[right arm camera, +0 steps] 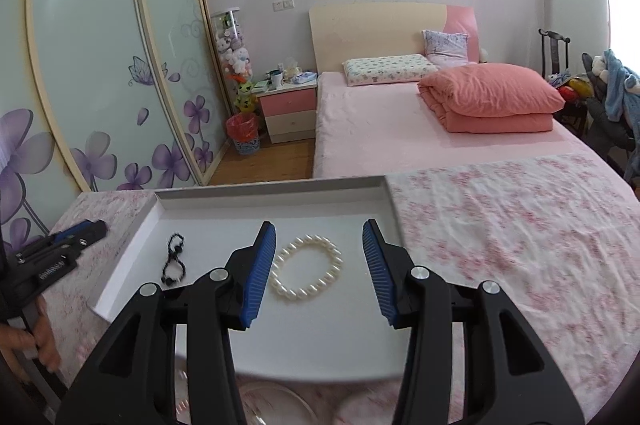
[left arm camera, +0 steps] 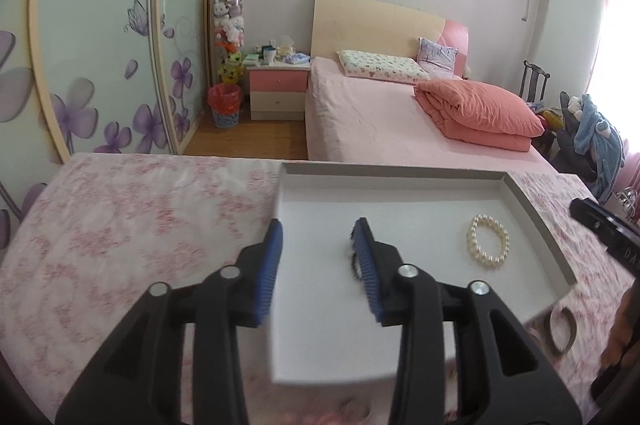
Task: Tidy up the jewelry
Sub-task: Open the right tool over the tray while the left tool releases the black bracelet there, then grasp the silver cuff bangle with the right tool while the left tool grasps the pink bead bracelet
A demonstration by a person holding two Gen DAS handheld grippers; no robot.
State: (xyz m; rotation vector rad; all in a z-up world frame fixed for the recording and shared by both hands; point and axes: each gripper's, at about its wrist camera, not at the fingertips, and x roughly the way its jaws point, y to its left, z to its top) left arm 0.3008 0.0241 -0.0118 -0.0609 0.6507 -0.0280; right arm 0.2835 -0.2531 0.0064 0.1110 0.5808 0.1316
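A shallow white tray (left arm camera: 400,181) lies on the pink floral cloth; it also shows in the right wrist view (right arm camera: 132,237). A pearl bracelet (left arm camera: 487,241) lies in its right part, also seen in the right wrist view (right arm camera: 307,273). A thin black beaded bracelet (right arm camera: 174,262) lies in its left part; in the left wrist view the black bracelet (left arm camera: 353,259) is half hidden by my right finger. My left gripper (left arm camera: 318,227) is open above the tray's left side. My right gripper (right arm camera: 319,229) is open and empty above the pearl bracelet.
A round bangle (left arm camera: 562,331) lies on the cloth off the tray's near right corner. Clear round shapes (right arm camera: 276,401) sit at the tray's near edge. A pink bed (left arm camera: 380,113) lies beyond the cloth's far edge. Sliding wardrobe doors (right arm camera: 100,65) stand left.
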